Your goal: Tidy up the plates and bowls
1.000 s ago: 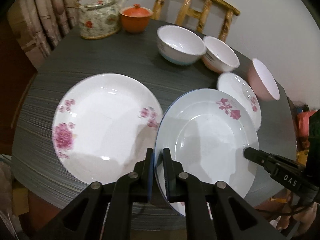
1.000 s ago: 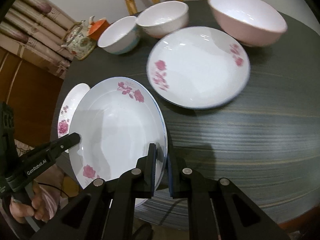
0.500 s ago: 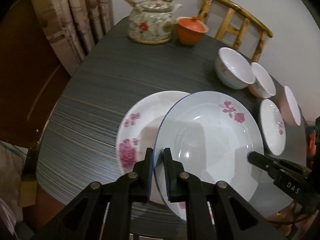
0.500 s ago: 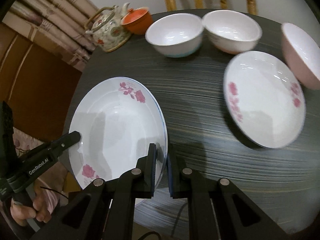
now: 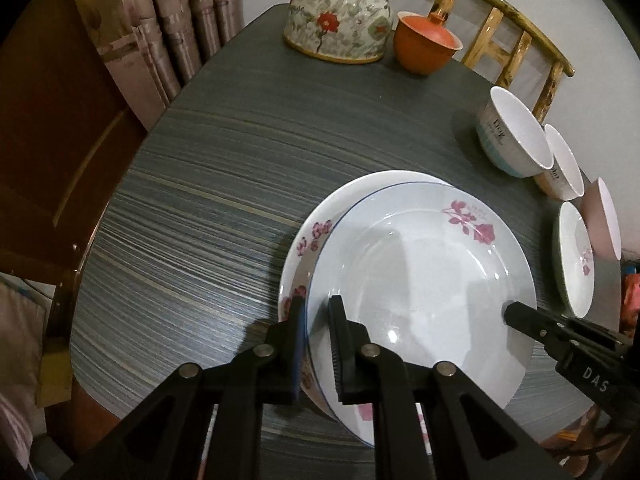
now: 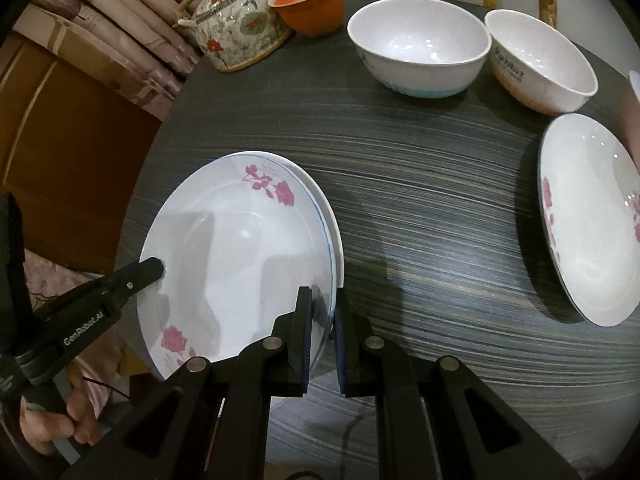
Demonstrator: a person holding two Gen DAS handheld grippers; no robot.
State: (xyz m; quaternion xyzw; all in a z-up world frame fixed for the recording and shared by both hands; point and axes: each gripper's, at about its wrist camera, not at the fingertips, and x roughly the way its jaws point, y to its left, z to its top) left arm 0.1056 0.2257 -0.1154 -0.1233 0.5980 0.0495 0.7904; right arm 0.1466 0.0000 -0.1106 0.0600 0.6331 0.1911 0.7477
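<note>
Left gripper point(image 5: 316, 344) and right gripper point(image 6: 322, 334) clamped on opposite rims of the blue-rimmed white rose plate point(image 5: 424, 280), carried sideways (well overlapping now) above the white pink-flowered plate point(image 5: 316, 236) on the dark striped table point(image 5: 208, 216). Lowering and release probably next.

lighting is looking pretty dim and warm-ish indoors, coming from overhead. small glare dots are sitting on the blue-rimmed plate point(image 5: 424, 280) and inside the white bowl point(image 6: 418, 40). gripper-shaped shadows are falling across that plate and onto the dark table point(image 6: 420, 200). the fisheye is bending everything near the edges, with black corners closing in. the curtain point(image 5: 168, 28) and the table grain at the left are smearing a bit, while the centre is staying fairly sharp.
</note>
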